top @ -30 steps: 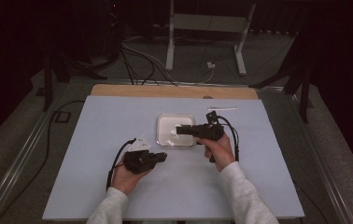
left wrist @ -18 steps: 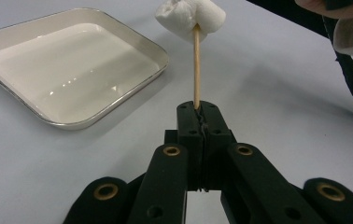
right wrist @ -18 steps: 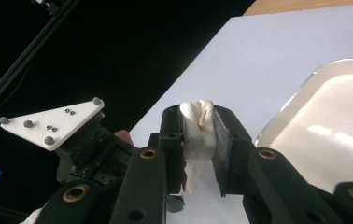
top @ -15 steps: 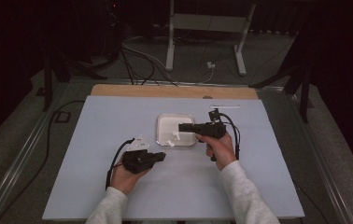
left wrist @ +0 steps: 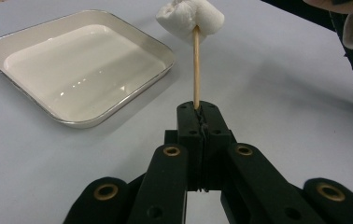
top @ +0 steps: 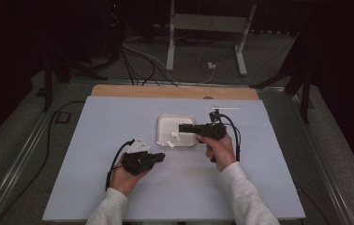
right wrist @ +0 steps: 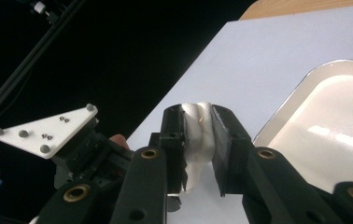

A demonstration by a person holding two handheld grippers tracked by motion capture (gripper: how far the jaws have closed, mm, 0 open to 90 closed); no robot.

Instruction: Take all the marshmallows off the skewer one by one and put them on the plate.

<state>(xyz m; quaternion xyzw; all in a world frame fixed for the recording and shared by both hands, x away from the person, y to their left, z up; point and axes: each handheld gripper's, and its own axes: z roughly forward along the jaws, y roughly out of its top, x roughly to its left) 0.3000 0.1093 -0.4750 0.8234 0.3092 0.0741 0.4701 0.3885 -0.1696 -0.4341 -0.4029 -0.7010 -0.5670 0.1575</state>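
In the high view, the left gripper (top: 158, 157) lies low over the blue-grey table (top: 95, 140), held in the person's left hand (top: 126, 176), its jaws pointing toward the white tray (top: 163, 122). The right gripper (top: 182, 127) is held level above the tray's near right corner, pointing left across it. A small white marshmallow (top: 170, 144) sits just off the tray's near edge, between the two grippers. In the left gripper view, the jaws are pressed together on the lower end of a thin wooden skewer (left wrist: 196, 70), which stands up from the tips and carries the marshmallow (left wrist: 189, 18) on its top end; the tray (left wrist: 6, 42) lies empty to the left on the table. In the right gripper view, the jaws are clamped on a second marshmallow (right wrist: 198, 135), squeezed between the pads, having closed a little further on it and then eased slightly. Behind them to the left is the left gripper (right wrist: 90, 154) with its white three-cornered plate, and the tray (right wrist: 286, 107) lies to the right.
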